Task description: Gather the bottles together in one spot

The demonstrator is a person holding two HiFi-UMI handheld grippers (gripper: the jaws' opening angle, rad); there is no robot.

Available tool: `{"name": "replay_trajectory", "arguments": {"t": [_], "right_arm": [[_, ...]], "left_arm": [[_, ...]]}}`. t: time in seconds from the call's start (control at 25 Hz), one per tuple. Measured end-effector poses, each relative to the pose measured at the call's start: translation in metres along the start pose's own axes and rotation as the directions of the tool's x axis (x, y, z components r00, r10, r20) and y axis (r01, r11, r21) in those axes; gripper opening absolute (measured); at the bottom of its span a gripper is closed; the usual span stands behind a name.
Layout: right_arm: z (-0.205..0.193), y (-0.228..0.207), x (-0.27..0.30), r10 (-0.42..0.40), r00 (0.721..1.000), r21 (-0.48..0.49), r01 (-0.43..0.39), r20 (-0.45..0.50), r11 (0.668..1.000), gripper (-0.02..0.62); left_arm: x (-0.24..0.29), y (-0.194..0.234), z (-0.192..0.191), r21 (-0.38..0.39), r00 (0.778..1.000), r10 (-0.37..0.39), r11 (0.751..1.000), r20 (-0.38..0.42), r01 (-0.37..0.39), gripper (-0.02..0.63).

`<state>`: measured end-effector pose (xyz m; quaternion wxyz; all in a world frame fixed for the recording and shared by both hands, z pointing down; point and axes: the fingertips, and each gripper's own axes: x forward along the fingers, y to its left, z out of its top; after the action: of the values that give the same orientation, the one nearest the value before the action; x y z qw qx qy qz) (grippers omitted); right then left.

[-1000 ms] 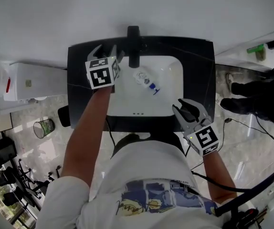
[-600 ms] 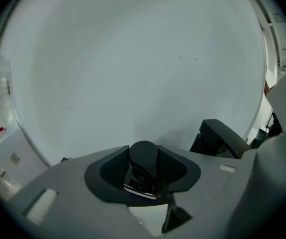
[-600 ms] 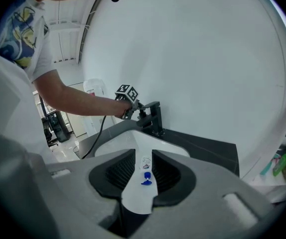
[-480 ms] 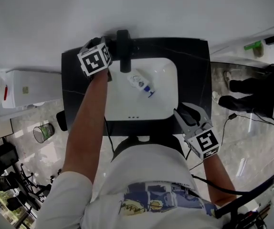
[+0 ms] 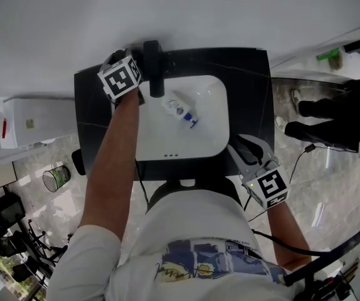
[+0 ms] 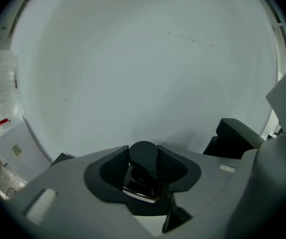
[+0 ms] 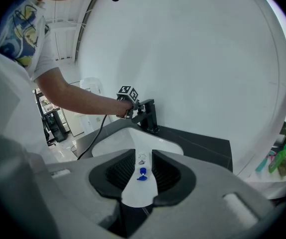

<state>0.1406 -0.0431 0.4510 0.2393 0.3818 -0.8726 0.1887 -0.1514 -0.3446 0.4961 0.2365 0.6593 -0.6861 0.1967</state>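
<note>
Lying on its side in the white basin [image 5: 212, 130], the bottle [image 5: 181, 110] rests just below the tap [image 5: 153, 68]. Left tongs [image 6: 144, 173] clamp the tap's top; right tongs [image 5: 243, 145] hover wide and empty at the desk's [image 5: 255, 99] front edge.

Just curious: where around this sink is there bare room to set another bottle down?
The black counter right of the basin is bare, the left strip too. Crowded: the faucet, gripped by the left gripper; one bottle lies in the basin.
</note>
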Motion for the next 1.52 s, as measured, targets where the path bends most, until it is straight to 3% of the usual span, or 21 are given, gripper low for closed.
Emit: {"name": "replay_trajectory", "arguments": {"t": [0.32, 0.52, 0.84, 1.2, 1.4, 1.52], "right_arm": [[-0.003, 0.003, 0.001, 0.008, 1.000, 0.007, -0.008, -0.018, 1.000, 0.103], [0.009, 0.008, 0.006, 0.009, 1.000, -0.009, -0.009, 0.013, 1.000, 0.103], [0.024, 0.024, 0.016, 0.002, 1.000, -0.033, -0.001, 0.026, 0.999, 0.103], [0.033, 0.053, 0.024, -0.017, 0.999, -0.042, 0.019, 0.049, 0.999, 0.101], [0.032, 0.071, 0.024, -0.036, 0.998, -0.040, 0.038, 0.056, 0.998, 0.101], [0.027, 0.079, 0.021, -0.053, 0.997, -0.026, 0.054, 0.052, 0.998, 0.101]], "left_arm": [[-0.005, -0.006, 0.002, 0.058, 0.998, -0.065, 0.996, 0.021, 0.063, 0.270], [-0.022, -0.001, 0.003, 0.082, 0.994, -0.097, 0.992, 0.043, 0.093, 0.285], [-0.067, 0.001, -0.002, 0.125, 0.980, -0.170, 0.980, 0.104, 0.157, 0.267], [-0.121, 0.014, -0.030, 0.216, 0.965, -0.236, 0.954, 0.111, 0.209, 0.238], [-0.150, 0.009, -0.065, 0.310, 0.950, -0.304, 0.912, 0.071, 0.269, 0.227], [-0.159, -0.011, -0.104, 0.409, 0.927, -0.376, 0.843, -0.015, 0.349, 0.226]]}}
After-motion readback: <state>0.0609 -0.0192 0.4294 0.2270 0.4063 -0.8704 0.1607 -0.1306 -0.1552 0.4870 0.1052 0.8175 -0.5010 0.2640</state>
